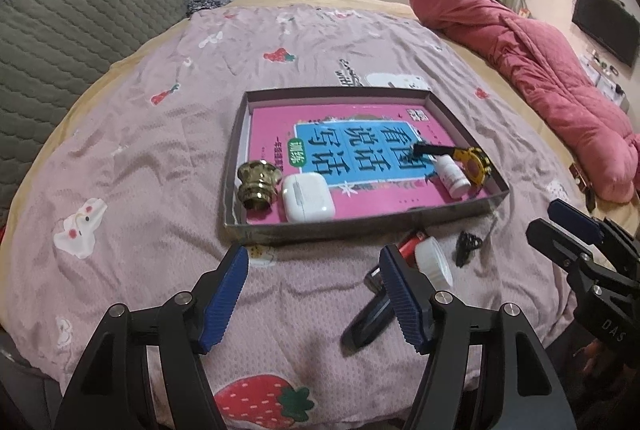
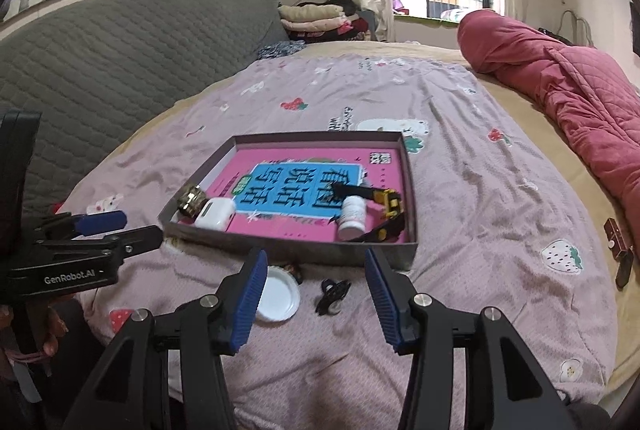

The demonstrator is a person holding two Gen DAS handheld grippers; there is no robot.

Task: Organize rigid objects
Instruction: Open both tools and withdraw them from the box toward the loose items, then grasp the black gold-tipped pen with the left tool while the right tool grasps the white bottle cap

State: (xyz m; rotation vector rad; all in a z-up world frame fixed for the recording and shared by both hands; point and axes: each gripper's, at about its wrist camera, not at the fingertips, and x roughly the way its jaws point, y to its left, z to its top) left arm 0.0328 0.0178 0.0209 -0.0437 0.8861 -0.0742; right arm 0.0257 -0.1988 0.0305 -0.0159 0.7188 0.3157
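Bedroom, pink strawberry bedsheet (image 1: 140,133). Left claw (image 1: 314,294) and right claw (image 2: 316,304) both wide open, empty. Lower centre, still loose on the bed: white lid (image 2: 278,294), black clip (image 2: 330,296), red item (image 1: 412,244), dark stick (image 1: 366,322). Centre tray (image 1: 236,165) already holds earbud case (image 1: 308,197), brass knob (image 1: 258,183), white bottle (image 1: 452,175), yellow tool (image 1: 474,163). Roughly half done.

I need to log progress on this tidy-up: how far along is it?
Partly done. In the tray already: brass knob, earbud case, white bottle and yellow-black tool. Nothing is in hand: left gripper and right gripper are both open and empty. Left on the bedspread: white lid, black clip, red item and dark blue item.
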